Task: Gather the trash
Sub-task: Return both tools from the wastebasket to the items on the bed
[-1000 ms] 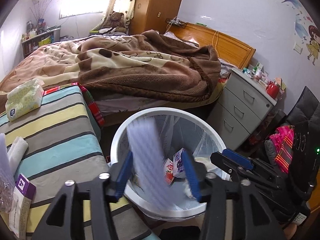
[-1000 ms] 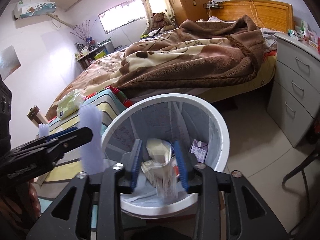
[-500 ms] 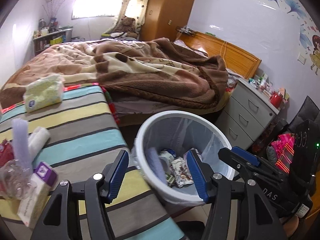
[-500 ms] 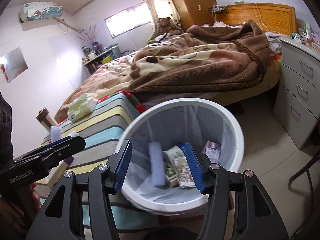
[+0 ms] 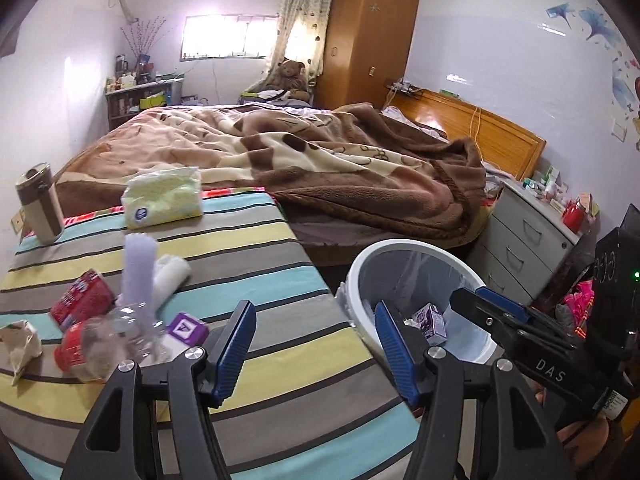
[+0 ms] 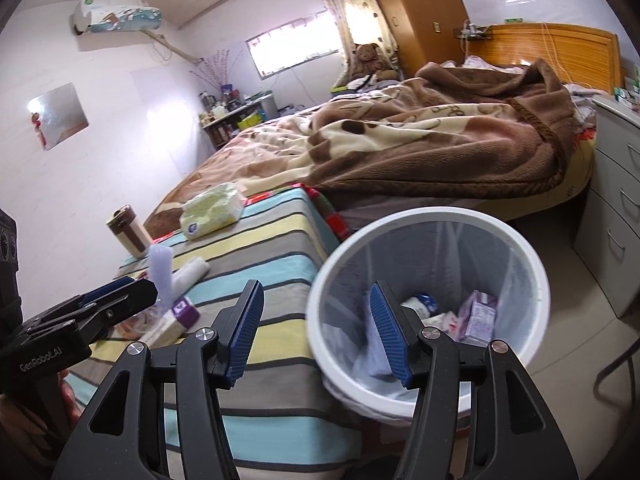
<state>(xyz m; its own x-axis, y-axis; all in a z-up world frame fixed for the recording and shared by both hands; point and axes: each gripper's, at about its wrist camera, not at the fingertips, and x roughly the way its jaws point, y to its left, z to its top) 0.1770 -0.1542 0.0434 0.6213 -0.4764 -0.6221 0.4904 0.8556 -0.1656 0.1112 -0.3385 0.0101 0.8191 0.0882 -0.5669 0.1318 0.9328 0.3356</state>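
A white trash bin (image 5: 370, 258) (image 6: 532, 268) with a clear liner stands beside the striped table (image 5: 256, 264) (image 6: 264, 240); cartons and wrappers lie in it. My left gripper (image 5: 316, 344) is open and empty over the table's right edge. My right gripper (image 6: 316, 332) is open and empty over the bin's left rim. Trash lies on the table's left: a purple box (image 5: 186, 326) (image 6: 182, 308), a clear plastic bottle (image 5: 116, 336), a red wrapper (image 5: 82, 300), crumpled paper (image 5: 20, 340), a white roll (image 5: 172, 276) and a pale purple strip (image 5: 138, 268).
A green tissue pack (image 5: 162, 196) and a brown tumbler (image 5: 38, 208) stand at the table's far side. A bed with a brown blanket (image 5: 320, 160) lies behind. A grey drawer unit (image 5: 528, 248) stands right of the bin.
Both grippers let their trash fall into the bin and opened wide. Both then swung left, from over the bin toward the striped table.
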